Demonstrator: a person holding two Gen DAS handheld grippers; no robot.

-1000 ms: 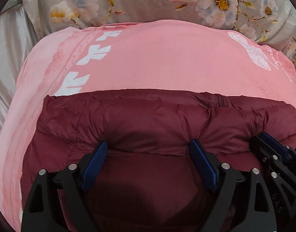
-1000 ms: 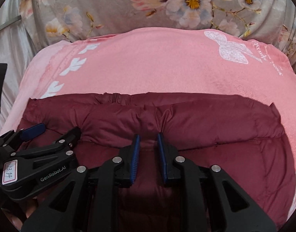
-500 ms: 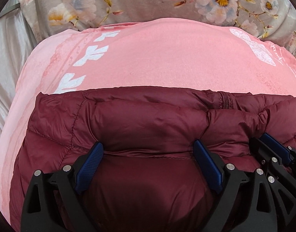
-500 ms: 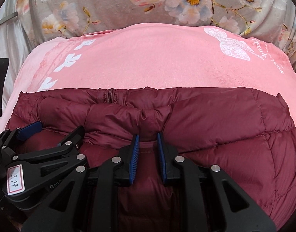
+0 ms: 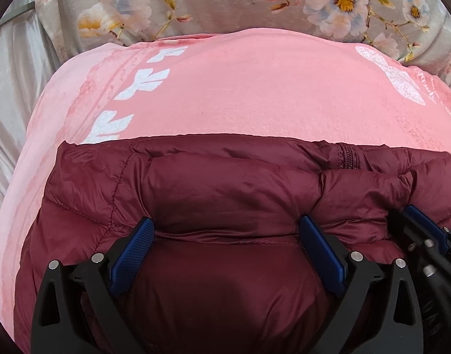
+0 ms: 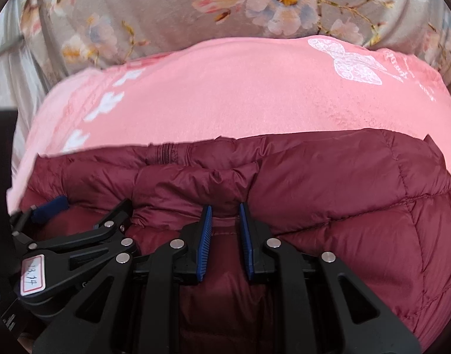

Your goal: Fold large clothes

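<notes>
A dark red quilted puffer jacket (image 5: pixel 225 194) of shiny fabric lies on a pink blanket with white leaf prints (image 5: pixel 255 88), filling the frame from 3 o'clock through 6 to 9 o'clock in both wrist views, with its zipper (image 6: pixel 166 153) at the far edge near 11 o'clock in the right view. The left gripper (image 5: pixel 225 230) has its blue-padded fingers (image 5: pixel 131 253) spread wide, tips pressing into a puffy fold of the jacket without pinching it. The right gripper (image 6: pixel 225 221) has its fingers (image 6: pixel 205 242) nearly together, gripping a narrow ridge of jacket; beyond the blanket, at 12 o'clock, is a grey floral cloth (image 6: pixel 166 8).
</notes>
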